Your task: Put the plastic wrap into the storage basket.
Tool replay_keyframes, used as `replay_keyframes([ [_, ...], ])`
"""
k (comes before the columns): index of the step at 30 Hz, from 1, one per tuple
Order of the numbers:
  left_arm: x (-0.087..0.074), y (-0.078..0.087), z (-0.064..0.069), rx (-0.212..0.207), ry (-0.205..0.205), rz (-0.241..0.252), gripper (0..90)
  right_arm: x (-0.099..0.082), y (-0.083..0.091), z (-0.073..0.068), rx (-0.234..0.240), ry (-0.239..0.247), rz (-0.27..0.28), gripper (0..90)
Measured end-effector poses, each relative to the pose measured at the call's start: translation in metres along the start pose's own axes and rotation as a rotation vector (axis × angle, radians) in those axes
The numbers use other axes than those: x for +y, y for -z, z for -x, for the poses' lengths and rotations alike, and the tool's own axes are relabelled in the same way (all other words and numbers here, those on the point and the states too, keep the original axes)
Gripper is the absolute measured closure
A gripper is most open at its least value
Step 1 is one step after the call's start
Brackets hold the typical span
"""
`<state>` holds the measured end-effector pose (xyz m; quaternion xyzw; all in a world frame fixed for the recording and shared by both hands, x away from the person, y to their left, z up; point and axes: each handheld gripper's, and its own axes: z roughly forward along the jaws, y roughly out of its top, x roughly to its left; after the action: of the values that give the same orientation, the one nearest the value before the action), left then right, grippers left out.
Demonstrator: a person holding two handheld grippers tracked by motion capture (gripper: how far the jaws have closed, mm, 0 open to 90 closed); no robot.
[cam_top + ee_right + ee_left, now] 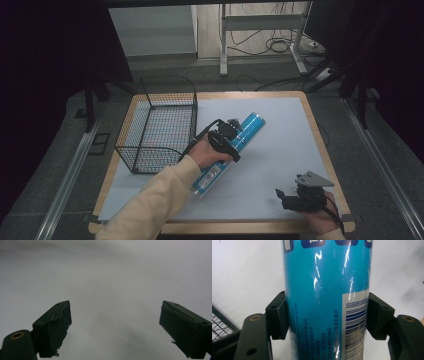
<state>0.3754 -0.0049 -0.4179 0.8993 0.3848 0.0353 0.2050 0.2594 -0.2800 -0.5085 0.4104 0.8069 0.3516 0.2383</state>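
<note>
A long blue tube (231, 152), glossy and wrapped in clear shrink film that throws back streaks of light, lies slantwise on the pale grey tabletop (280, 150), just beside a black wire-mesh basket (159, 131). The left hand-held gripper (226, 137) is clamped across the tube about midway; seen from its own camera, the two black blocky jaws press flat against either side of the cylinder (327, 302), where a white barcode panel and fine print run down the wrap, too small to read. The near end of the tube is partly covered by a cream sleeve (150, 200), and a corner of the basket's mesh (222, 323) peeks in at the edge of the left gripper view.

The right hand-held gripper (287, 196) sits near the front right corner, well apart from the tube, its grey three-cornered plate on top. Its jaws stand wide with nothing between them, the inner pads looking scuffed, perhaps frayed, against blurred grey surface (112, 290).
</note>
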Motion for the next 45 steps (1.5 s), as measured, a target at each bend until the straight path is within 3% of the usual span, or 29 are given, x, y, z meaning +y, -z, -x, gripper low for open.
replay_keyframes([
  [5, 0.003, 0.004, 0.001, 0.003, -0.008, 0.004, 31.3, 0.0, 0.0, 0.0, 0.002, 0.0, 0.002, 10.9],
  [6, 0.004, 0.007, 0.001, 0.012, 0.002, 0.027, 31.3, 0.0, 0.001, 0.0, 0.001, 0.001, 0.003, 10.9],
  [31, 0.021, 0.028, 0.002, 0.029, -0.021, 0.036, 31.4, 0.0, 0.001, 0.001, 0.006, -0.002, 0.003, 10.9],
  [33, 0.022, 0.029, 0.003, 0.035, -0.008, 0.048, 31.4, 0.0, 0.001, 0.001, 0.005, -0.001, 0.003, 10.9],
  [45, 0.026, 0.033, -0.003, 0.021, -0.005, 0.044, 31.4, 0.0, 0.0, 0.001, 0.005, 0.0, 0.002, 10.9],
])
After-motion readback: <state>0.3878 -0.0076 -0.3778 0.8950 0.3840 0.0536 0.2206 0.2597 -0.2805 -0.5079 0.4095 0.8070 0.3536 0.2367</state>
